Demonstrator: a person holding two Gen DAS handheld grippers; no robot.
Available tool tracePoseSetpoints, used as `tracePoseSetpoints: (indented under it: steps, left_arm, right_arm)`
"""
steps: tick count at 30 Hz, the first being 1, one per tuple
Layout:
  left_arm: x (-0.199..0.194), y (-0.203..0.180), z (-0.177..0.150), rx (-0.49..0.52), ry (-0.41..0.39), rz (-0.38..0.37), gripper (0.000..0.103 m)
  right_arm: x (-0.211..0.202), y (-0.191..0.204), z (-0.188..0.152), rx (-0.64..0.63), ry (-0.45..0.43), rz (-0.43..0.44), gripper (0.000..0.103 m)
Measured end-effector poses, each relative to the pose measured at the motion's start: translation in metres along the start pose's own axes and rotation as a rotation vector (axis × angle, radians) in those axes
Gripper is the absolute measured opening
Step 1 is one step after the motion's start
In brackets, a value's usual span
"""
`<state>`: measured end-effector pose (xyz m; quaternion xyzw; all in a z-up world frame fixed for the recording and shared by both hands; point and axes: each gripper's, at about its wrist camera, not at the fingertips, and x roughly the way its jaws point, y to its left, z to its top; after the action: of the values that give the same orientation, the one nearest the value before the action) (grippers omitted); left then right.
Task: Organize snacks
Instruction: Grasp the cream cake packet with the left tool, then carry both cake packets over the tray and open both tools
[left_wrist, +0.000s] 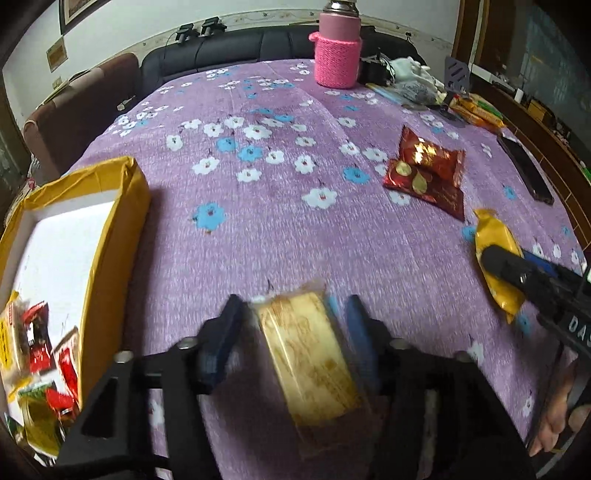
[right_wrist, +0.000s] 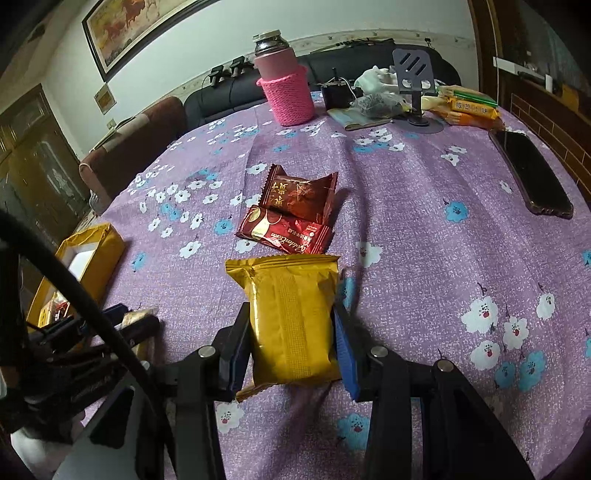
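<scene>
2 risks: the left tongs (left_wrist: 291, 332) stand apart around the pale cake pack (left_wrist: 314, 354), unclamped beside the yellow box (left_wrist: 110, 229), so it may slip, while the right tongs (right_wrist: 291, 343), clamped on the gold packet (right_wrist: 291, 317), could crush it

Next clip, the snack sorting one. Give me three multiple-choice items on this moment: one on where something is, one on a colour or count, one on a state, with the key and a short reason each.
1. Where is the yellow box in the left wrist view?
A. left of the left gripper
B. beside the pink bottle
C. on the sofa

2. How many dark red snack packets lie loose on the cloth?
A. none
B. two
C. five

3. What is the right gripper doing?
A. hanging empty
B. gripping the phone
C. closed on the gold packet

Key: 1 A, the box fills the left edge. 2 B, two overlap mid-table. 3 C, both pads press the packet's sides.
</scene>
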<state>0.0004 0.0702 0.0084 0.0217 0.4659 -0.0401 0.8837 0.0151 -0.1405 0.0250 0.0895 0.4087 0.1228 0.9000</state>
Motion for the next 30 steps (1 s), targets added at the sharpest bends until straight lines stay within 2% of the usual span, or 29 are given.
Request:
tracePoseSetpoints:
  steps: [1, 2, 4, 6, 8, 9, 15, 19, 25, 30]
  left_arm:
    - [-0.001, -0.002, -0.003, 0.009, 0.003, 0.002, 0.075]
    - [-0.002, -0.004, -0.005, 0.014, 0.000, 0.005, 0.076]
    - [-0.003, -0.003, -0.008, 0.015, -0.009, -0.006, 0.076]
    - [-0.005, -0.002, -0.012, 0.013, -0.024, -0.016, 0.071]
    - [-0.010, -0.001, -0.015, 0.023, -0.048, -0.019, 0.037]
    - [-0.012, -0.001, -0.015, 0.023, -0.048, -0.020, 0.036]
    - [-0.021, 0.010, -0.020, -0.037, -0.060, -0.079, 0.036]
    - [-0.041, 0.017, -0.021, -0.077, -0.105, -0.114, 0.036]
    - [-0.076, 0.032, -0.023, -0.123, -0.172, -0.157, 0.035]
    - [-0.107, 0.062, -0.032, -0.185, -0.232, -0.192, 0.036]
  right_arm:
    - [0.000, 0.000, 0.000, 0.001, -0.001, 0.000, 0.041]
    - [0.000, 0.000, 0.000, 0.002, -0.001, 0.000, 0.041]
    - [0.000, 0.000, 0.000, 0.001, -0.001, -0.001, 0.041]
    - [0.000, 0.000, 0.000, -0.002, -0.002, -0.005, 0.041]
    - [0.000, 0.001, 0.000, -0.002, -0.002, -0.007, 0.041]
    - [0.000, 0.001, 0.000, -0.002, -0.003, -0.008, 0.041]
    - [0.000, 0.001, -0.001, -0.004, -0.009, -0.013, 0.041]
    - [-0.001, 0.003, -0.001, -0.005, -0.021, -0.017, 0.041]
    - [-0.010, 0.001, -0.002, 0.010, -0.084, -0.013, 0.041]
    - [-0.019, 0.005, -0.006, 0.013, -0.159, -0.034, 0.041]
